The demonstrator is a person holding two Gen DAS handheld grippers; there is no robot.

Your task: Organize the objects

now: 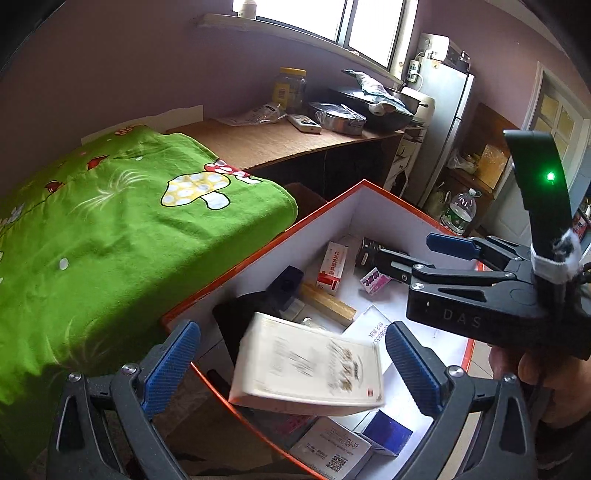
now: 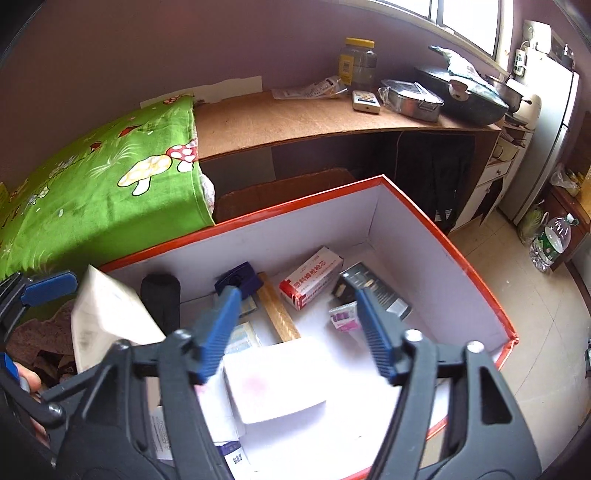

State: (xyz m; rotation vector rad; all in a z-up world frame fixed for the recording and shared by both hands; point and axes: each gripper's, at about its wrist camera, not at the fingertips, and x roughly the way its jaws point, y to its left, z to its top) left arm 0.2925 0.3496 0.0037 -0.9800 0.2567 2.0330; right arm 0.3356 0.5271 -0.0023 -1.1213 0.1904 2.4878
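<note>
Dropping is the step in hand: a blurred white box (image 1: 306,365) hangs between the wide-open left gripper (image 1: 291,363) fingers, touching neither, low in the frame over the red-rimmed carton (image 1: 325,206). The right gripper (image 2: 295,332) — open, empty — should next pick another item.

Walls: dull purple (image 2: 110,44).
Window: bright daylight above a pale sill (image 1: 369,26).
Desk: brown board top along the wall (image 2: 280,122).
Fridge: silver, right corner (image 1: 443,122).
Floor: pale tiles (image 2: 546,314).
Bed: green mushroom-print cover (image 1: 92,236).

Green mushroom-print cloth (image 1: 110,229), wooden counter (image 2: 295,122)
</note>
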